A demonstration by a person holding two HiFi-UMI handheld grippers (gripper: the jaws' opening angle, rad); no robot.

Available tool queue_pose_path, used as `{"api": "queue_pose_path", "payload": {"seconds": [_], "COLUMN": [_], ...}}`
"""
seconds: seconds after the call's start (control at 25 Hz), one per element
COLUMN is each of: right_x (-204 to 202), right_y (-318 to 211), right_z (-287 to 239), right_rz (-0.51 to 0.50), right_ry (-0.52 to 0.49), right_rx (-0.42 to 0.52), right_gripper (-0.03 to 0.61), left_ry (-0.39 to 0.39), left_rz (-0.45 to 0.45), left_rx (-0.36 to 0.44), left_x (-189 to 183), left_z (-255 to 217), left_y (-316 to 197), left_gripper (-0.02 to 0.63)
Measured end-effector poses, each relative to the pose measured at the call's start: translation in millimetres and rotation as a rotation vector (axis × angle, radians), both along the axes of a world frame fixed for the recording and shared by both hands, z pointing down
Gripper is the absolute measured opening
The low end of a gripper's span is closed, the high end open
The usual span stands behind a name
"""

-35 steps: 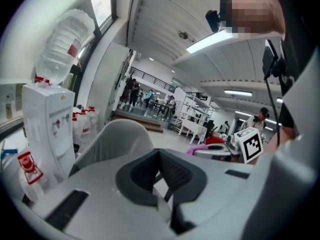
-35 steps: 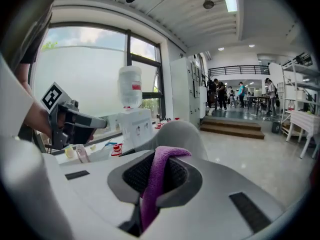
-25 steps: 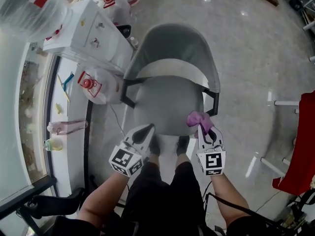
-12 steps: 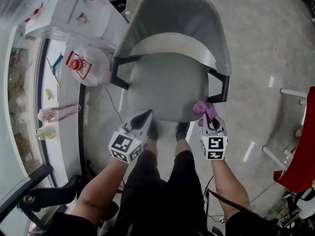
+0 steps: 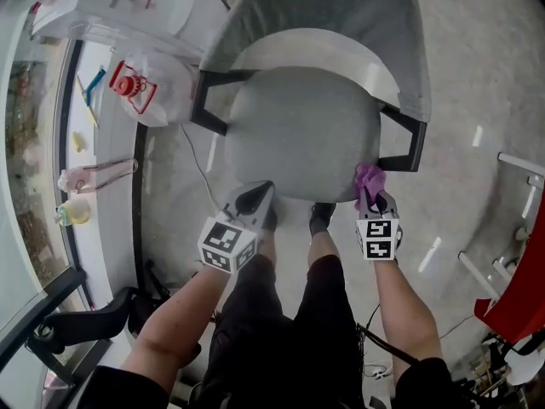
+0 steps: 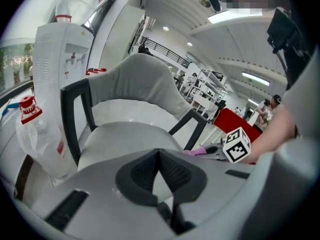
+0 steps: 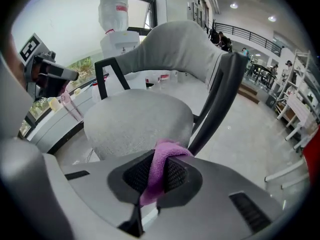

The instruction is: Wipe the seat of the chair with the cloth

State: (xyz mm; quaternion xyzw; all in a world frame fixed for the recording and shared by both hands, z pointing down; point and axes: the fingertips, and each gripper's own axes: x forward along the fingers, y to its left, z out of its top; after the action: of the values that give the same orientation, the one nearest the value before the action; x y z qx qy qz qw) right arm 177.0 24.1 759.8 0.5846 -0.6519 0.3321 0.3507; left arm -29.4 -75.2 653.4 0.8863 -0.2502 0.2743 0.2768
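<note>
Pale polished stone floor (image 5: 477, 66) lies under a grey upholstered chair (image 5: 281, 7); a crumpled purple cloth (image 5: 369, 177) is pinched between the closed jaws of the right gripper (image 5: 372, 196), bulging out past their tips and trailing down between the pads; the cloth sits just ahead of that gripper at the front right rim of the round grey fabric seat (image 5: 298, 135), close beside the black armrest frame (image 5: 410, 139); whether it presses on the seat cannot be told; the left gripper (image 5: 254, 198) hovers at the seat's front left edge, its jaw tips together with nothing between them; beyond both grippers rises the curved grey backrest (image 5: 409, 41); off to the left gripper's left stand a clear plastic water jug with a red cap (image 5: 140, 92) and a white water dispenser (image 5: 119, 7).
</note>
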Motion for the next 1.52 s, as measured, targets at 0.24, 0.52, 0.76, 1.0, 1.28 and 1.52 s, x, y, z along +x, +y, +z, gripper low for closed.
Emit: {"api": "queue_pose_path", "payload": {"seconds": [0.24,0.52,0.76,1.0,1.28,1.52], "right_x": [-19,-50,-88,-144,-208,-256], "right_y": [4,-5,-24,-45,-68,-92], "right_z": [29,37,36,35,32,29], "right_rz": [-0.047,-0.091,-0.139,-0.225,-0.303,-0.359], "right_ry": [-0.007,-0.039,-0.080,-0.138,-0.193,-0.226], "right_rx": [-0.068,-0.087,-0.076,-0.073,-0.073,-0.064], "right_gripper": [0.026,0.026,0.026,0.026,0.026,0.026], "left_ry": [-0.011,-0.011,-0.012,-0.021,-0.008,-0.007], "left_rz": [-0.045,-0.068,-0.055,-0.087,-0.130,-0.159], "left_rx": [-0.027,-0.047,-0.057,-0.066,-0.074,-0.076], "left_x": [-19,-37,-55,-85,-113,-140], "left_z": [21,31,33,36,33,32], "left_y": [-6,-7,-8,-15,-25,-32], "left_gripper": [0.006,0.006,0.006,0.006,0.006,0.006]}}
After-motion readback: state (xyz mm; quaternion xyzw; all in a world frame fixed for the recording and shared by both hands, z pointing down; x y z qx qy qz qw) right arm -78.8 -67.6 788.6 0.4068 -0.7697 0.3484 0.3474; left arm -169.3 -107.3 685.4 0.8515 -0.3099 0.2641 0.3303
